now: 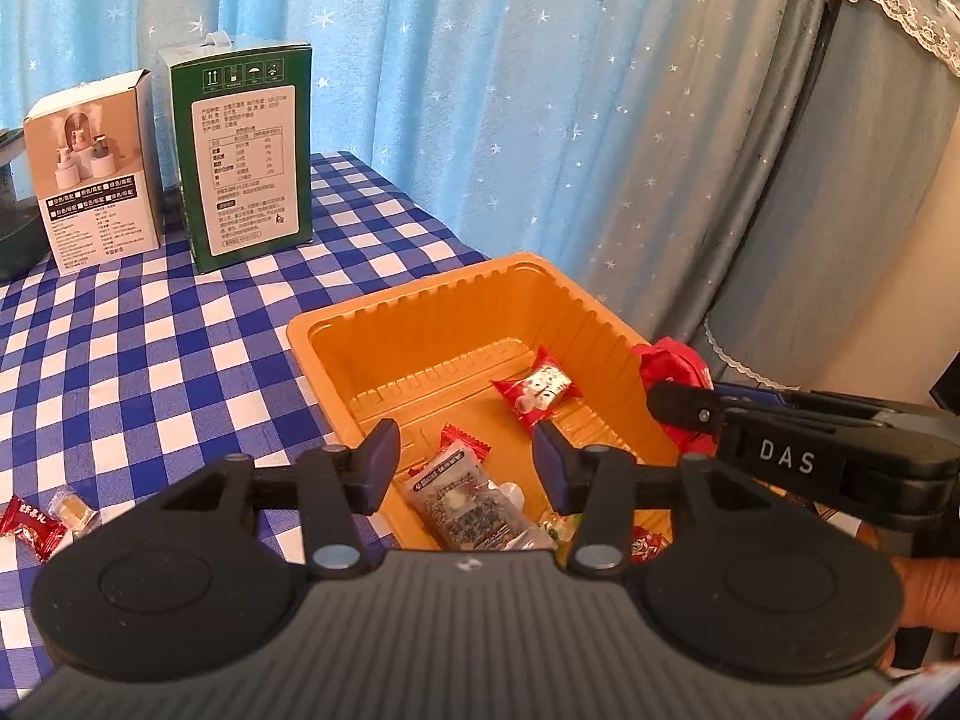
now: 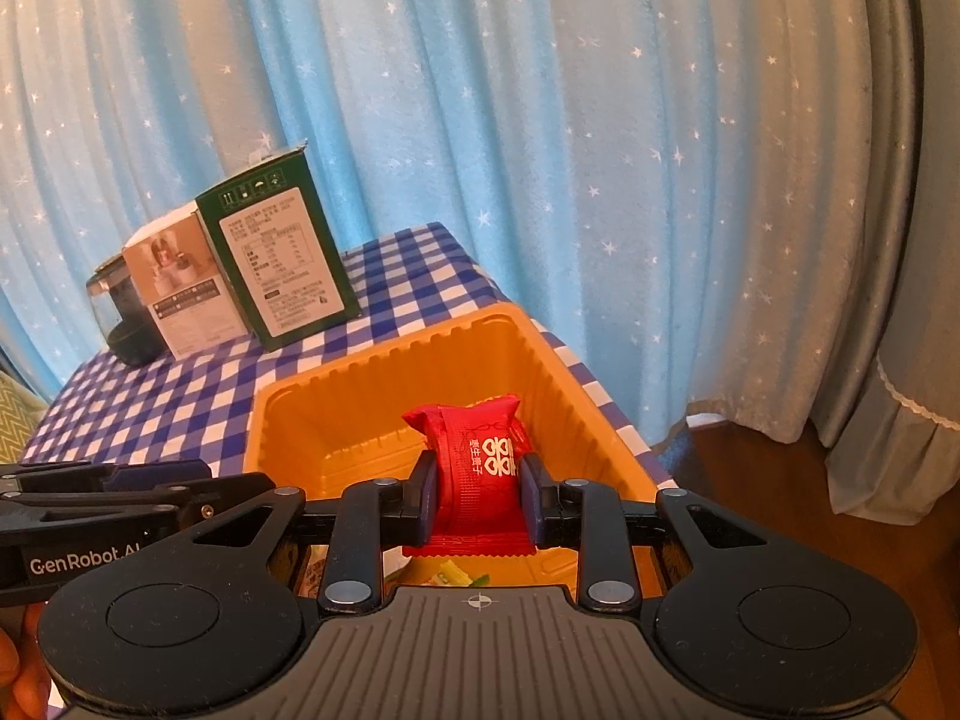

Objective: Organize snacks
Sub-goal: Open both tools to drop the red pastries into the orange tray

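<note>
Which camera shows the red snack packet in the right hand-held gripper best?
The right wrist view: the red packet sits centred and clamped, its white print visible. The left wrist view shows only a crumpled red bit behind the right hand-held gripper.

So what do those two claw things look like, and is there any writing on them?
Both look alike. The left claw and the right claw each have black plastic linkage arms with silver rivets, two round black discs, a ribbed grey plate in the middle and dark blue pads on the fingers. From the side, one body shows white letters "DAS", the other "GenRobot.AI". No cables or sleeves show.
</note>
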